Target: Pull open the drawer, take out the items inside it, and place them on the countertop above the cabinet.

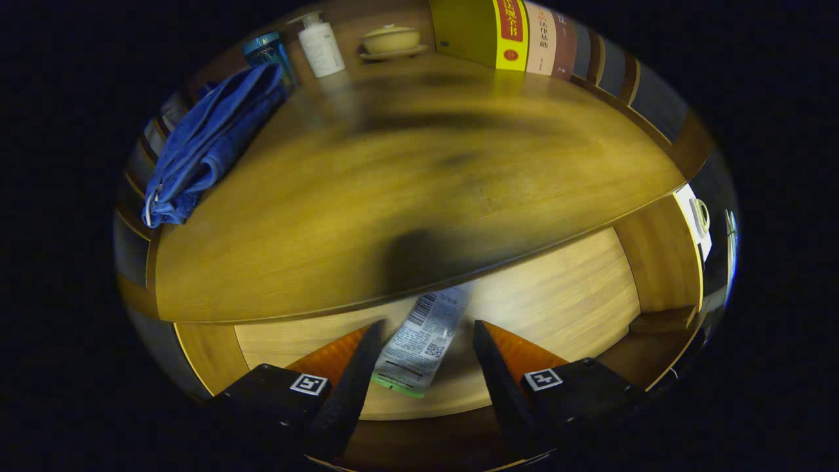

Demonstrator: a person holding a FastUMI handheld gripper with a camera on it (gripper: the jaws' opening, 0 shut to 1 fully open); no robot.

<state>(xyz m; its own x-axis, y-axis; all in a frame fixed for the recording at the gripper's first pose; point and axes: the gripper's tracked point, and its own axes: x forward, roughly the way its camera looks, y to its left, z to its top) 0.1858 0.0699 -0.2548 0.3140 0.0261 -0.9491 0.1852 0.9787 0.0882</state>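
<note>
With fingers spread apart, the gripper [426,334] hangs over the open drawer [557,301], straddling what seems a labelled packet [423,341] partly under the countertop [393,196] edge.

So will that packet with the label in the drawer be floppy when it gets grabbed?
Probably. The packet lies flat in the open drawer between the open gripper fingers, so it is likely thin, light and bendy. Its printed wrapper may be slippery.

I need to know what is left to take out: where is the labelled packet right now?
The labelled packet lies on the open drawer's floor, between the open gripper's fingers, its far end tucked under the countertop's front edge.
</note>
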